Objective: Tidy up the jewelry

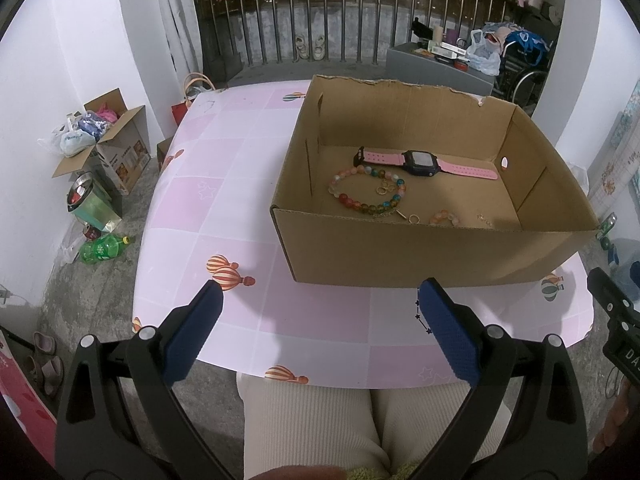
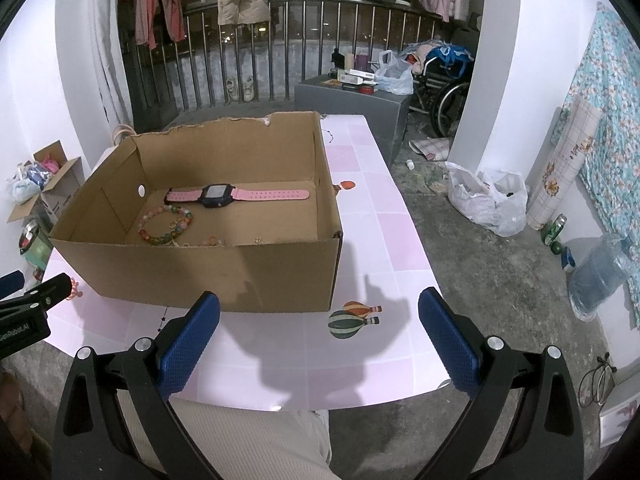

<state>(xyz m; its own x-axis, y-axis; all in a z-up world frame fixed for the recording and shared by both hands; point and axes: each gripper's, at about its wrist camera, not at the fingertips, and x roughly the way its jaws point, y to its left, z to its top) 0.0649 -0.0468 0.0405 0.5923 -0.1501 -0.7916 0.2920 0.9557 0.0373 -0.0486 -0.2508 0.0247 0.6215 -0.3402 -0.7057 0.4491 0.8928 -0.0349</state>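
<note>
Ahead of both claws, inside the box (image 1: 420,256) on the table (image 1: 224,184), lie the watch (image 1: 420,163), long axis crosswise, and bracelet (image 1: 366,194). Your left claw (image 1: 320,328) and right claw (image 2: 318,334) gape, empty; reach forward over the near wall.

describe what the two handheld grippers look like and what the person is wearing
Both the left gripper and right gripper have black plastic frames with silver rivets and two fingers faced with dimpled blue pads. The left one bears white "GenRobot.AI" lettering. The person wears cream ribbed trousers.
</note>
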